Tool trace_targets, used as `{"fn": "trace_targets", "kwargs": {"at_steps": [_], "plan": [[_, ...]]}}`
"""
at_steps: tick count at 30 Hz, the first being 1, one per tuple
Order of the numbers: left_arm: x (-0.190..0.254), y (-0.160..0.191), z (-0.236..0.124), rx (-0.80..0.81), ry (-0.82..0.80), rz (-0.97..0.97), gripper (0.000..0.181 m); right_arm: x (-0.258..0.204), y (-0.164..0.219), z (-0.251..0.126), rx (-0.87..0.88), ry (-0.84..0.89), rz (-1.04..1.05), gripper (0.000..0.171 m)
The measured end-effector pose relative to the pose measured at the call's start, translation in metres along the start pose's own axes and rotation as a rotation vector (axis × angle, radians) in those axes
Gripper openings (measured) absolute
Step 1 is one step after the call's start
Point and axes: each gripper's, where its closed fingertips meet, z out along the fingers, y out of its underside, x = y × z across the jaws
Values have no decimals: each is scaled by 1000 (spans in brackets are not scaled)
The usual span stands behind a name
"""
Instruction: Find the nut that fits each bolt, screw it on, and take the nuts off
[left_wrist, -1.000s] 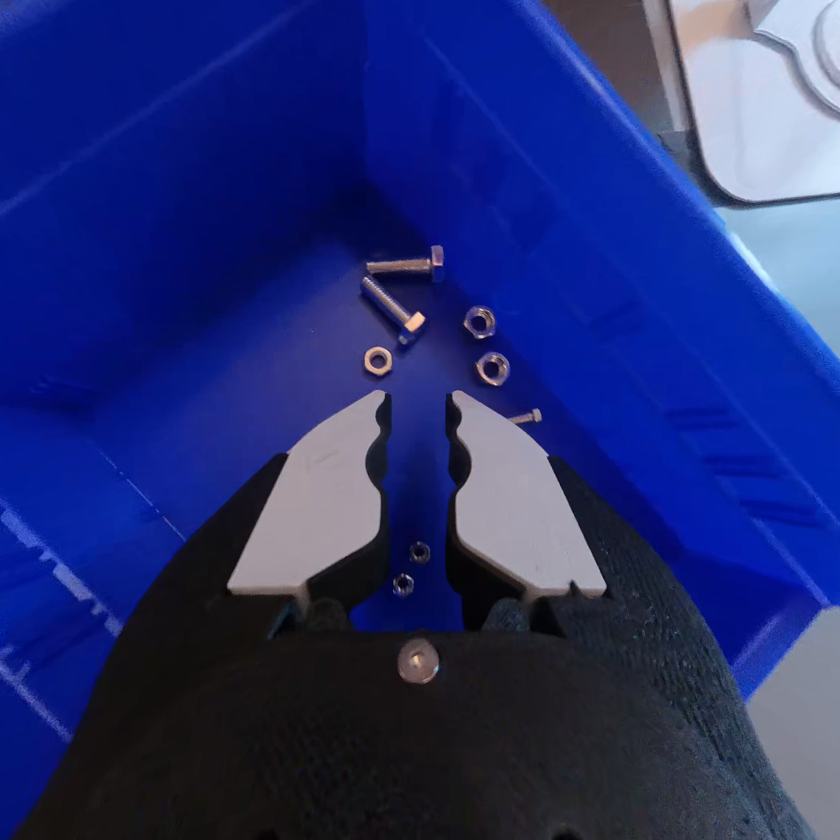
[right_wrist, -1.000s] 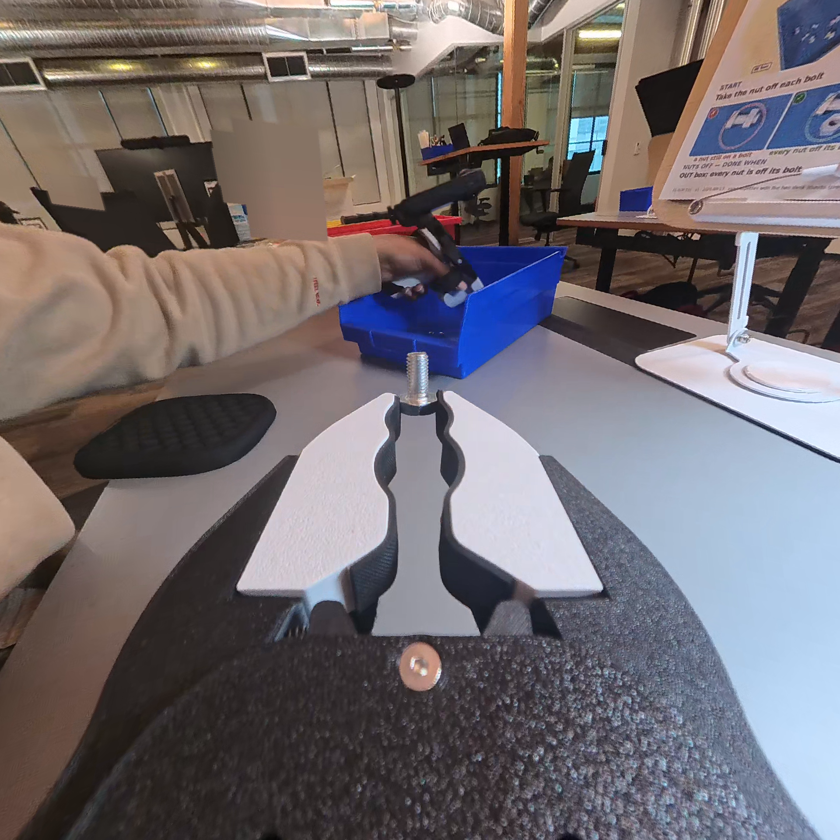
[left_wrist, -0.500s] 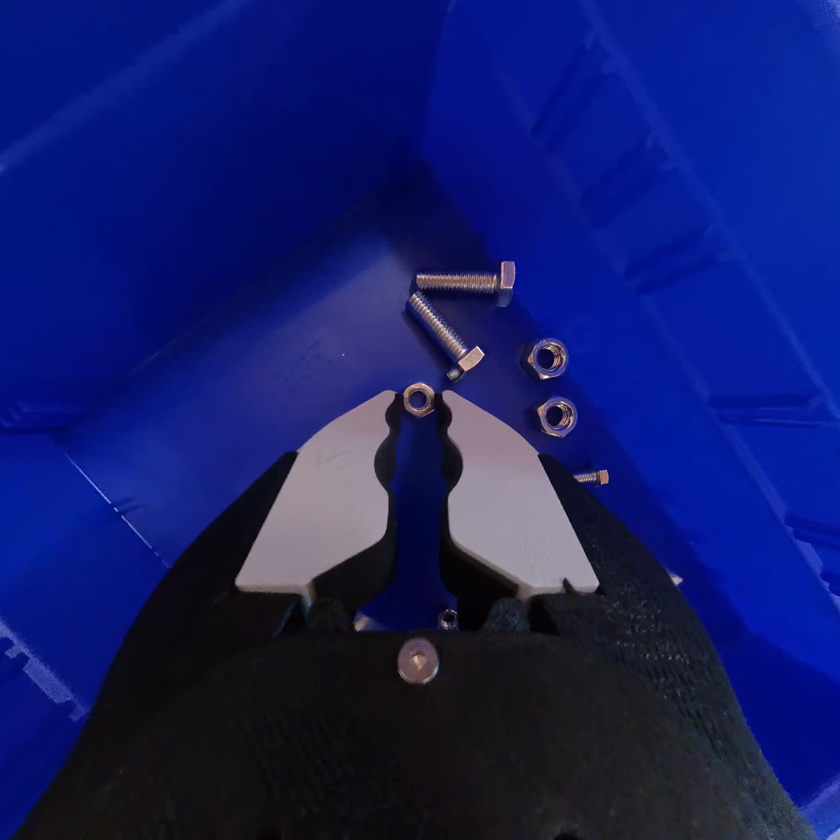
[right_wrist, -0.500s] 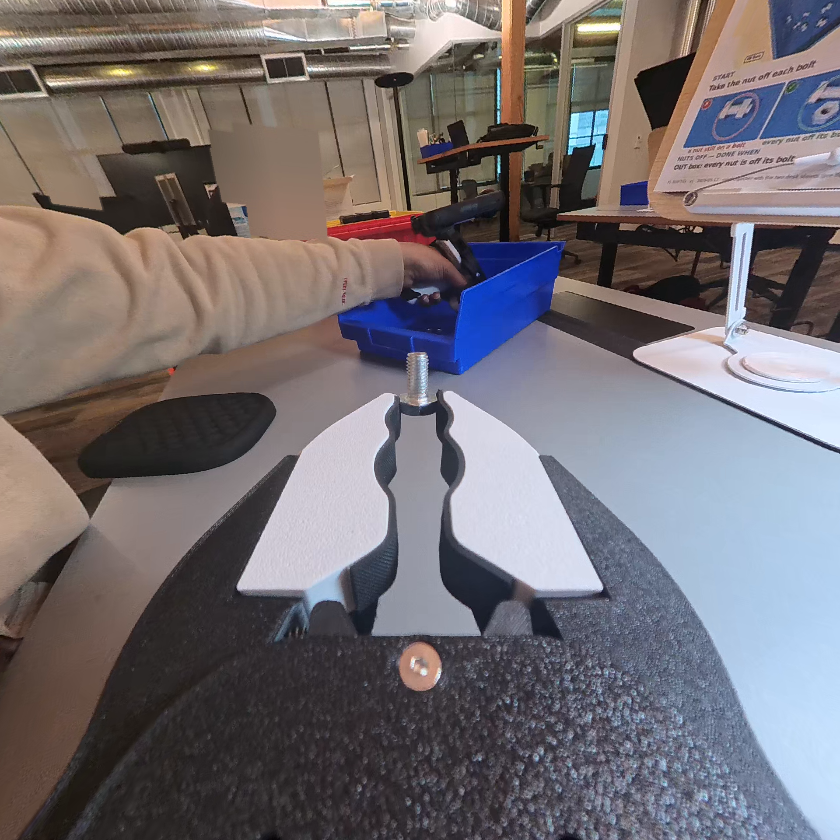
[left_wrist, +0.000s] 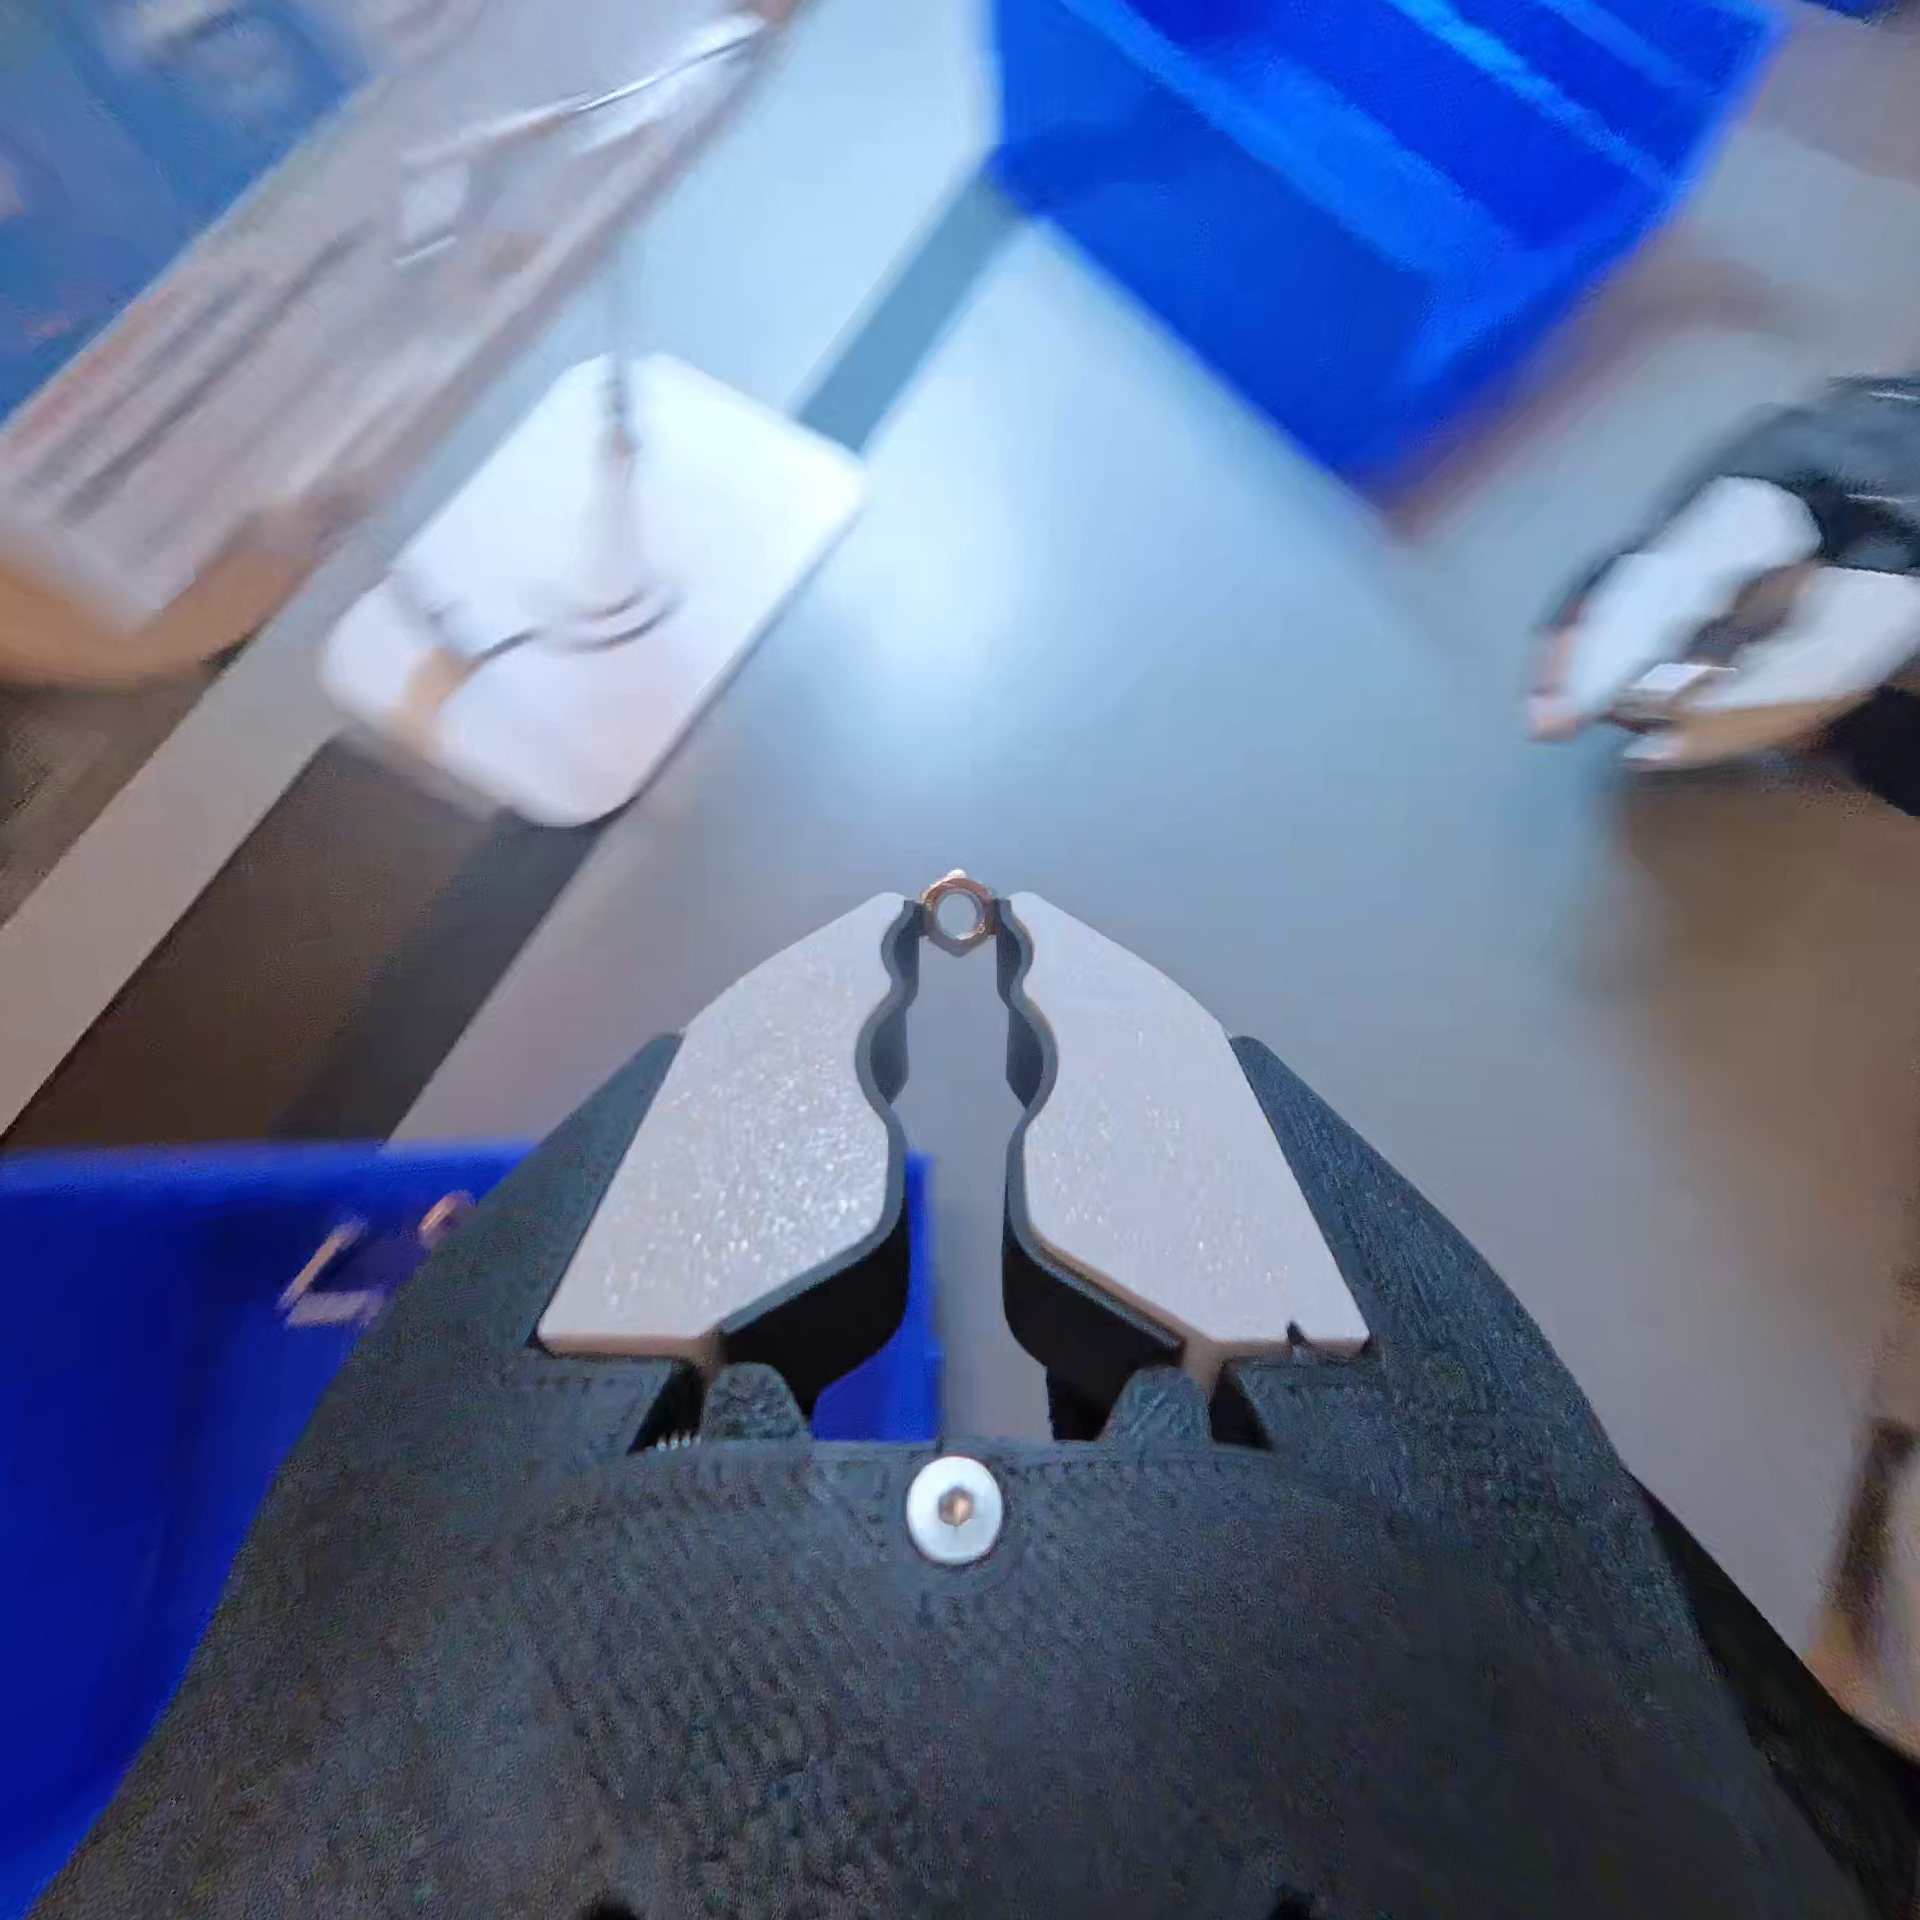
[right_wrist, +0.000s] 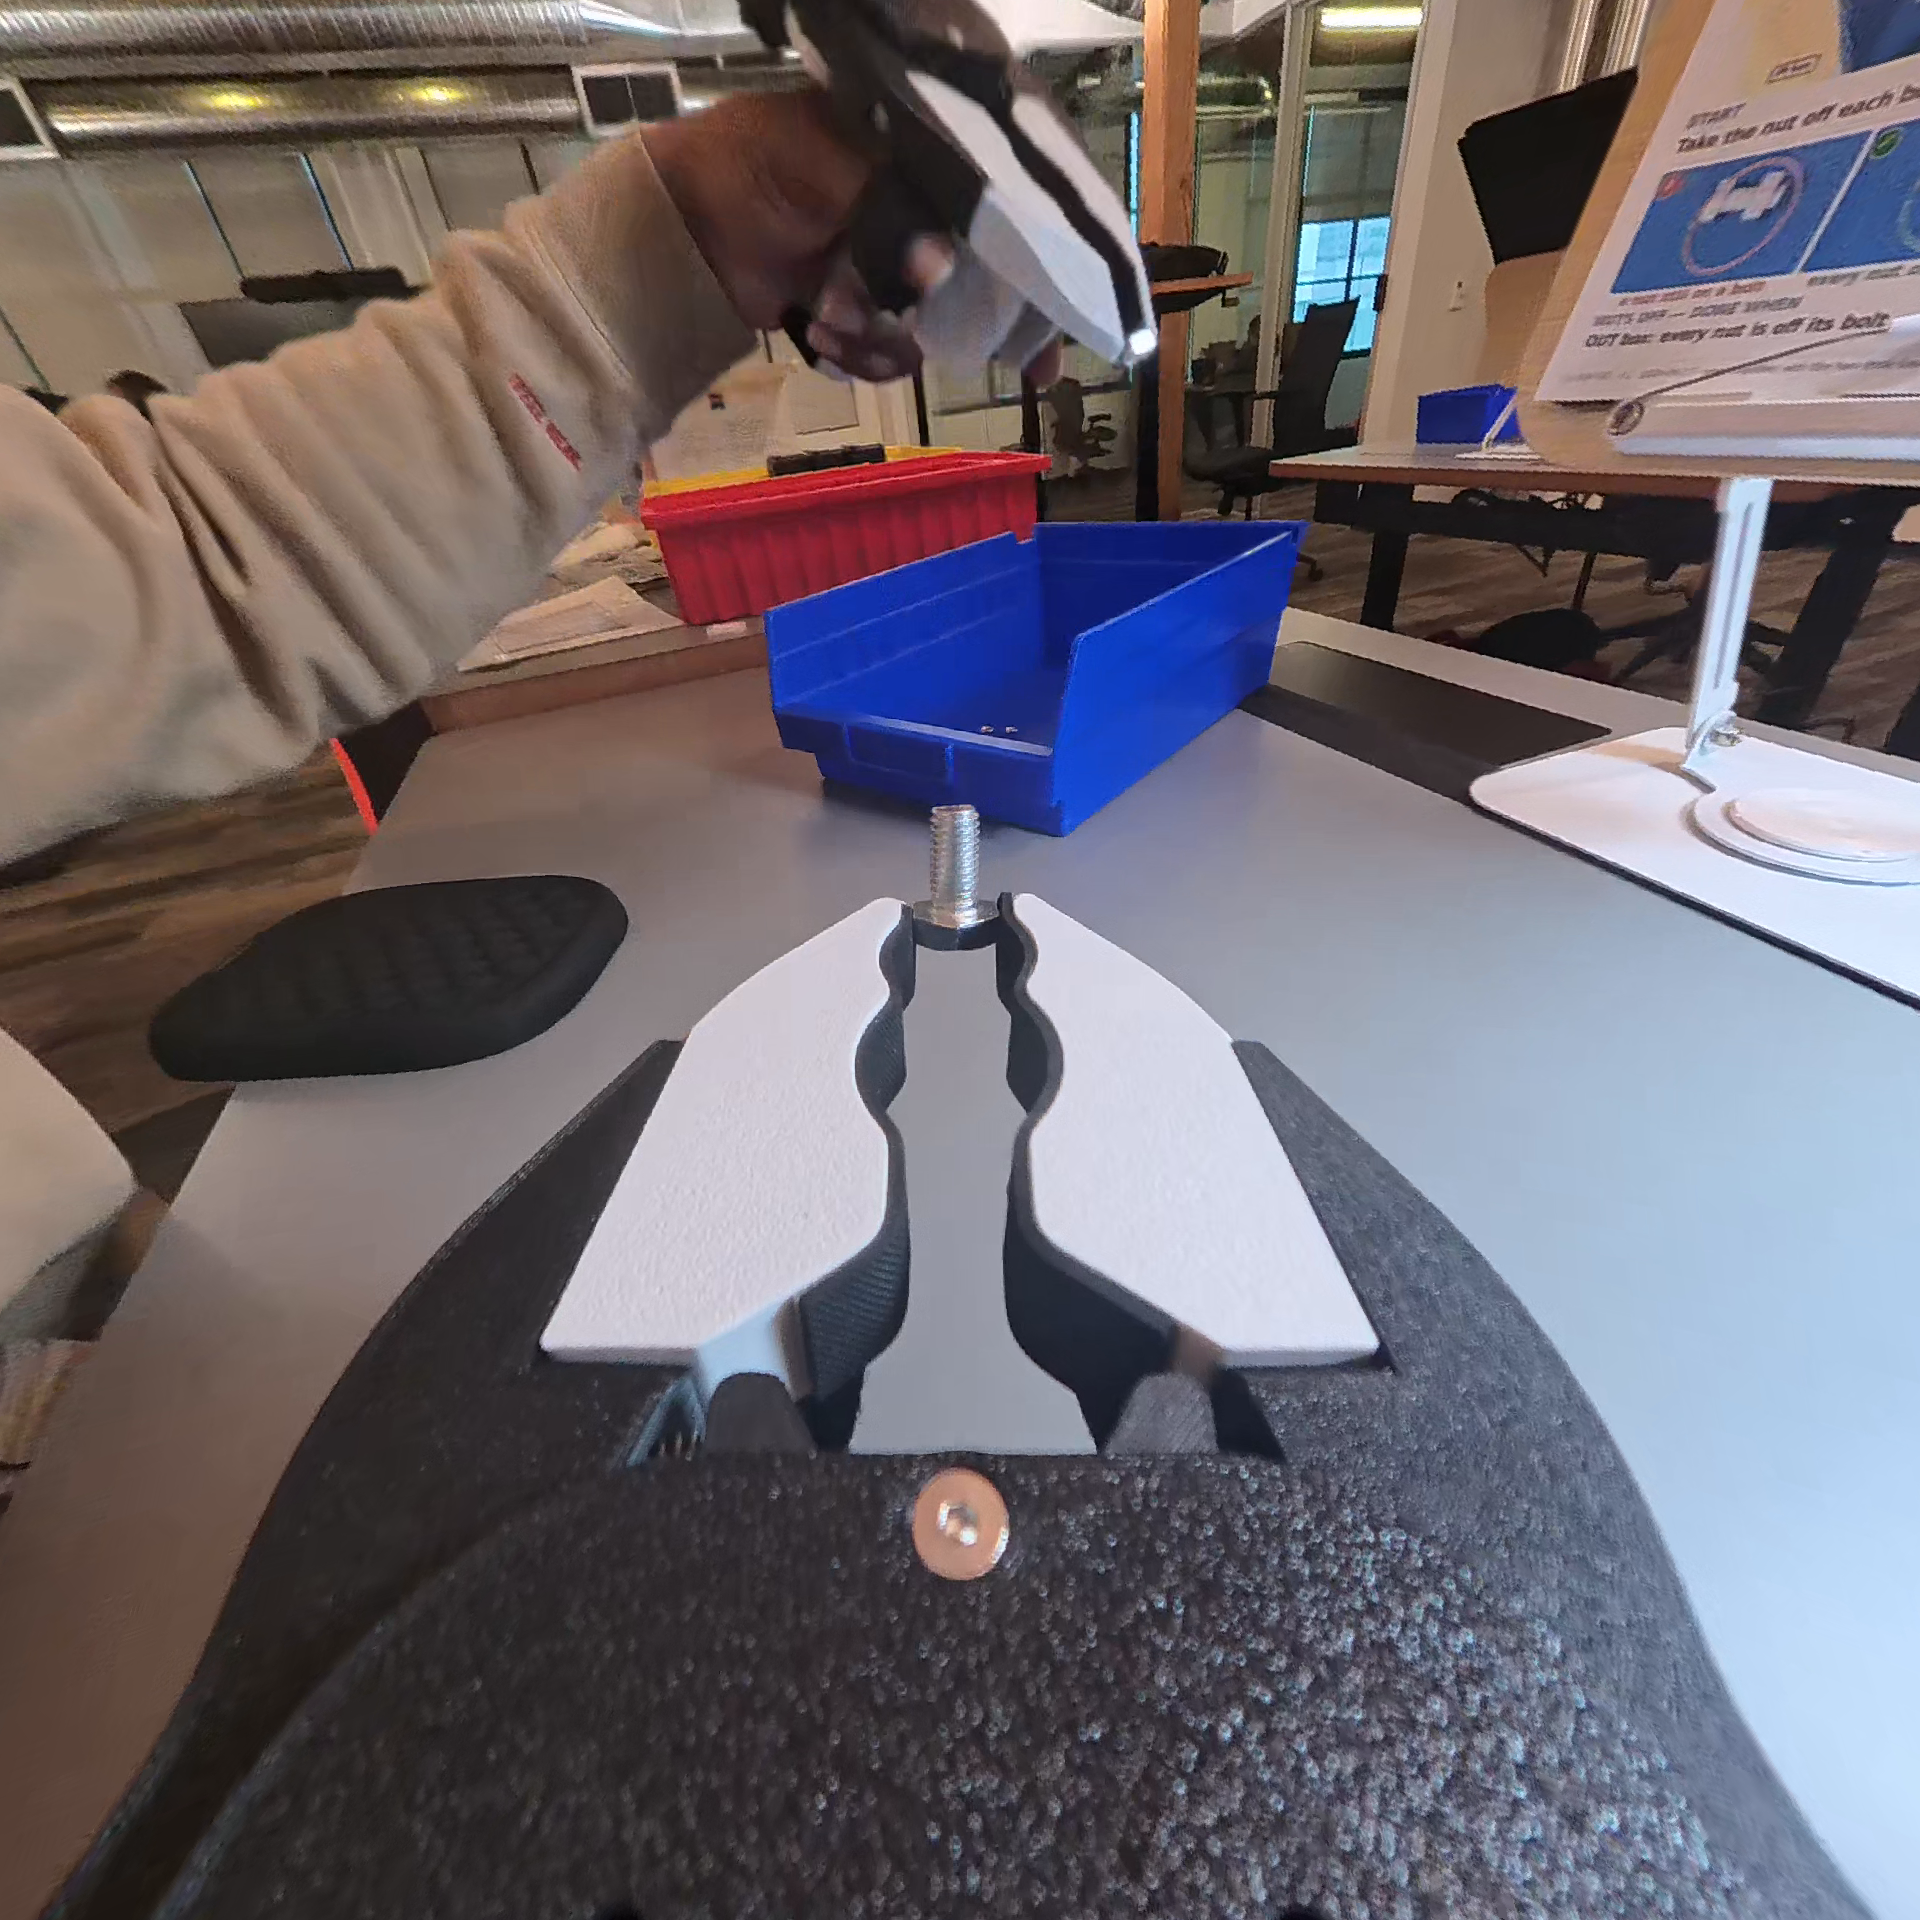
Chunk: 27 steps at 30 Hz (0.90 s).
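**Nut and bolt each pinched at the fingertips**

At far left in the right wrist view we see a black pad (right_wrist: 390, 971) on the grey table (right_wrist: 1455, 1091), and above it a cream sleeve (right_wrist: 312, 520) reaching to the left gripper (left_wrist: 958, 920), raised high over the table. Its jaws are clamped on a small hex nut (left_wrist: 957, 916), pinched at the very tips with its hole facing the camera. Further right stand a red bin (right_wrist: 842, 540) and, nearer, a blue bin (right_wrist: 1039, 665). Just near of the blue bin, our right gripper (right_wrist: 956, 925) has its jaws closed on the head of a bolt (right_wrist: 955, 862), held at the tips with the threaded shank standing upright. At far right sits a white stand base (right_wrist: 1683, 821) carrying an instruction card (right_wrist: 1745, 260).
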Motion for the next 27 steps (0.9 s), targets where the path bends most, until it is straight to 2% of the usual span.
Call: {"fn": "trace_targets", "kwargs": {"at_steps": [1,5,10,21,27], "plan": [[31,-10,4,-3,77,55,14,-3,-1,1,2,0,-9,15],[134,-25,20,-69,312,251,14,-14,-3,5,11,11,-44,15],[193,-28,40,-147,418,367,14,-19,-3,7,21,37,-61,15],[220,-20,73,-240,476,417,14,-25,-18,2,84,27,-81,15],[220,-23,73,-237,483,416,14,-26,-22,-1,119,21,-96,15]]}}
